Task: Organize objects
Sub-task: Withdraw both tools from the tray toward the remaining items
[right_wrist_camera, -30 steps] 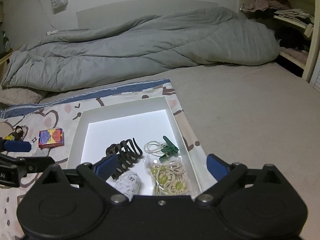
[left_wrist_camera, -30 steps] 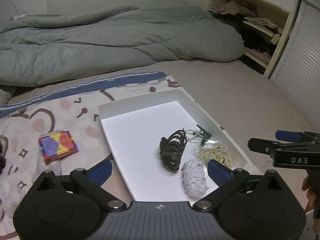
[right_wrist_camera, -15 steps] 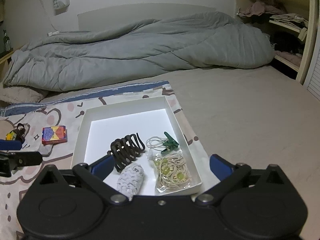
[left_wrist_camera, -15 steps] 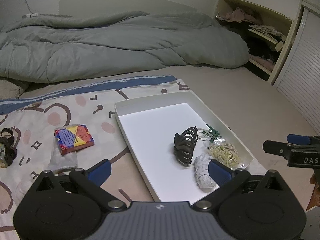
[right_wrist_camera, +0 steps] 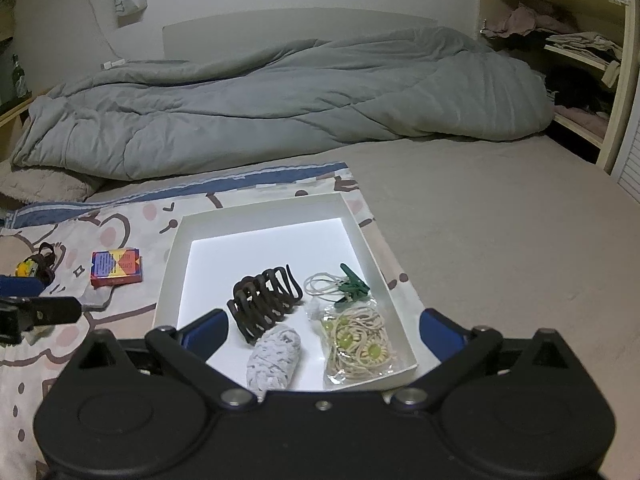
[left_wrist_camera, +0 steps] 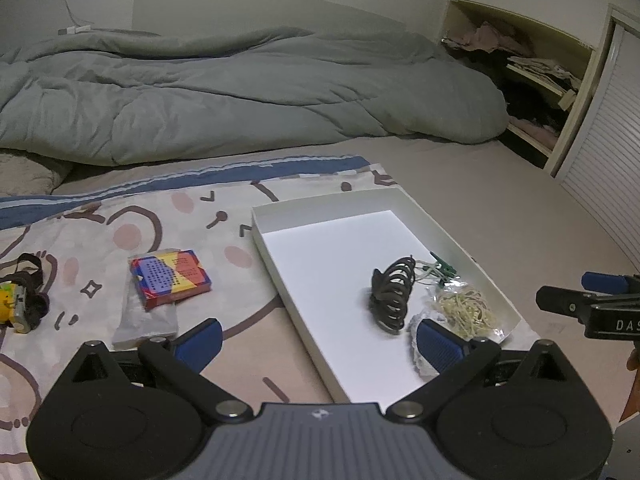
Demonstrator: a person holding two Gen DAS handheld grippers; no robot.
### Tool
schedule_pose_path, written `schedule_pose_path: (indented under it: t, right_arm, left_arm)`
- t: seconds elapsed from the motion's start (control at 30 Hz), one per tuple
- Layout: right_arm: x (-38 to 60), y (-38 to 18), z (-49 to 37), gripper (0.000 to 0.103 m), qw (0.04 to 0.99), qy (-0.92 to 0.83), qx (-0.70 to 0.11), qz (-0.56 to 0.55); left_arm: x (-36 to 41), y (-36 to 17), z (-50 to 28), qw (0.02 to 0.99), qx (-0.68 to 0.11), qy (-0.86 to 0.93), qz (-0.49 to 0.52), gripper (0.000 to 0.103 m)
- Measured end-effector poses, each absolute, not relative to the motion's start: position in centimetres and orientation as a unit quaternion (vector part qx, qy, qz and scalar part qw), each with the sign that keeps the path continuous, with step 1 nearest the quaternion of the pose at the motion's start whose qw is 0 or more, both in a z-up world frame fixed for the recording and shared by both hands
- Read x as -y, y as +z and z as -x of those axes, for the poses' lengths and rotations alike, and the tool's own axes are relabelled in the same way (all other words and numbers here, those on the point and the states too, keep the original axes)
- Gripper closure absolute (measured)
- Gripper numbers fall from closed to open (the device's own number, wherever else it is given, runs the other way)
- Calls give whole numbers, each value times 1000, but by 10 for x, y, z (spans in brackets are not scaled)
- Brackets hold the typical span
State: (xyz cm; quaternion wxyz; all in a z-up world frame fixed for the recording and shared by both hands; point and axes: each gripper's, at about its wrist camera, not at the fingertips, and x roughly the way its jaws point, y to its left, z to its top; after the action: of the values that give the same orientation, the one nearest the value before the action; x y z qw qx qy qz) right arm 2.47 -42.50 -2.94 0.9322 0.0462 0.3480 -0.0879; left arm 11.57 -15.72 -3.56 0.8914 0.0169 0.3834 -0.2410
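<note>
White tray [right_wrist_camera: 170, 256] on cartoon-print sheet [left_wrist_camera: 132, 216]. Inside tray, near end: dark claw hair clip [right_wrist_camera: 264, 300], green clothespin [right_wrist_camera: 352, 286], bagged rubber bands [right_wrist_camera: 360, 344], grey-white fabric roll [right_wrist_camera: 274, 360].
Left of tray, outside: colourful card box [left_wrist_camera: 170, 278] atop pale packet [left_wrist_camera: 146, 322]; farther left, small yellow-and-black item [left_wrist_camera: 20, 304], identity unclear.
Left gripper [left_wrist_camera: 316, 338] wide open, empty, hovering above tray's left edge.
Right gripper [right_wrist_camera: 322, 330] wide open, empty, above tray's near end.
Risk: card box grasp snagging packet underneath; soft bedding yielding under push; low pass catching tray wall.
</note>
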Motion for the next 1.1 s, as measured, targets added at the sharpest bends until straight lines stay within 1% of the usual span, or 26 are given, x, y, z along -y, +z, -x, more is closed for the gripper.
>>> schedule_pose_path:
  t: [0.4,1.1]
  right_arm:
    - [399,-25,-38,0,936,-60,-341,-56]
    - [283,-21,-90,0,945,33,-321,-45]
  left_arm:
    - [114,-27,-119,904,-370,-215,-13,1]
    - [-28,-12,-125,931,-348,-104,31,1]
